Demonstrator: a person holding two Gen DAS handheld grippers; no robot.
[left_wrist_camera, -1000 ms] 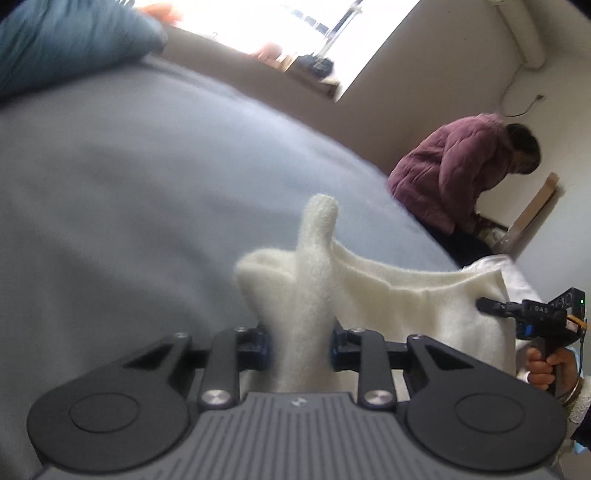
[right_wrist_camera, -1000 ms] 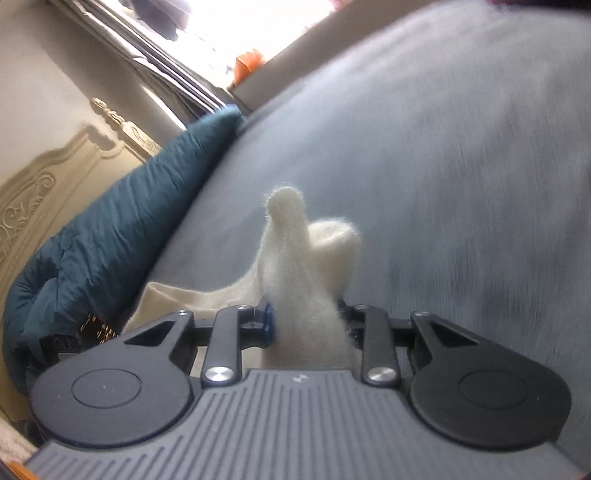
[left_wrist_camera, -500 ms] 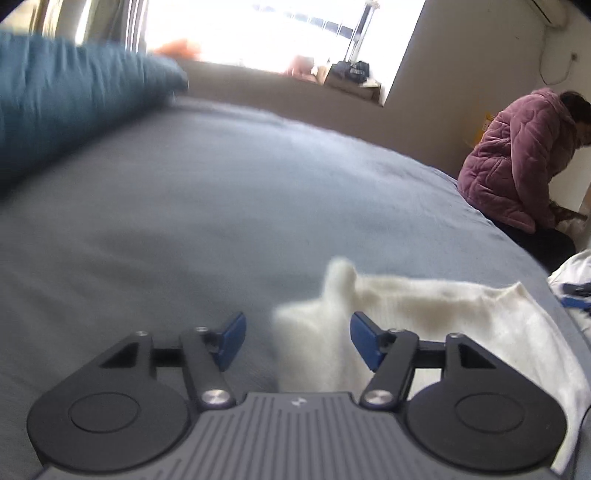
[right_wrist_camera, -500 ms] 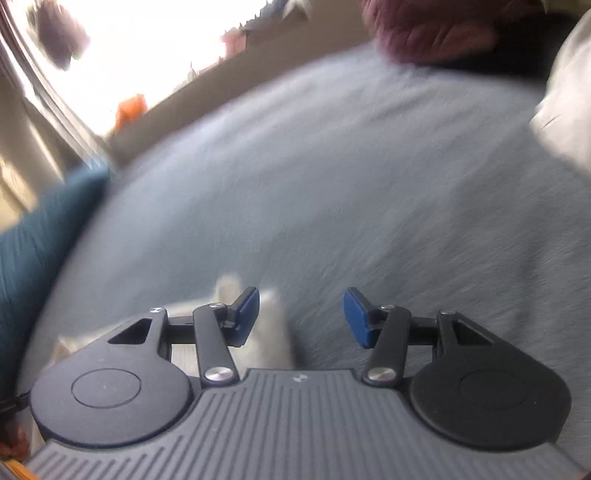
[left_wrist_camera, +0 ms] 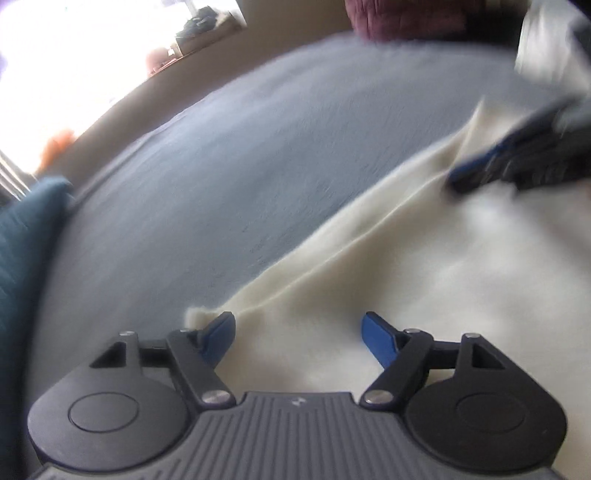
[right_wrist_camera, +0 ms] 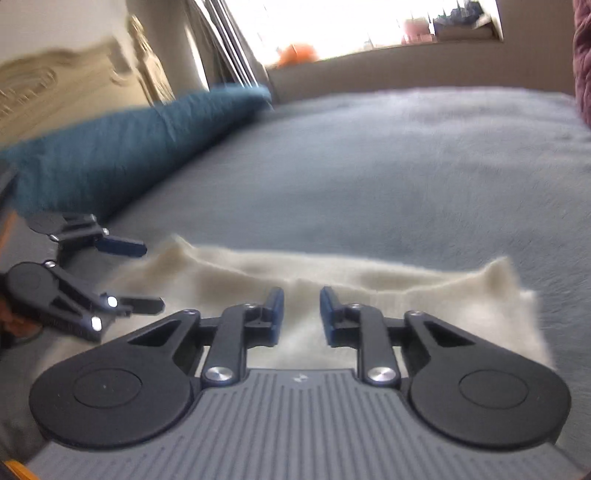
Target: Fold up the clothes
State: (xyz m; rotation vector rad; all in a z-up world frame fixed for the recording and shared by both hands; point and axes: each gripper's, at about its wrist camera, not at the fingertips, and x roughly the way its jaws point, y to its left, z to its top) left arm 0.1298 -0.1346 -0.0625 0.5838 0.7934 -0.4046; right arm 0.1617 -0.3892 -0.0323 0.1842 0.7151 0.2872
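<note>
We have the cream garment (left_wrist_camera: 424,280) laid flat on the bed (left_wrist_camera: 258,147), left gripper (left_wrist_camera: 298,334) opening empty, right gripper (right_wrist_camera: 301,314) closing empty above it; next, regrip an edge.

Two grippers (right_wrist_camera: 301,314) (right_wrist_camera: 144,275), one cream garment (right_wrist_camera: 406,295), one teal pillow (right_wrist_camera: 122,151).

Each fisheye sits just behind its own hand-held gripper, angled down and close over the bed (left_wrist_camera: 229,155). Both views share the cream garment (left_wrist_camera: 424,280) (right_wrist_camera: 236,273), teal pillow (right_wrist_camera: 122,147) and bright window (right_wrist_camera: 369,22) beyond.
</note>
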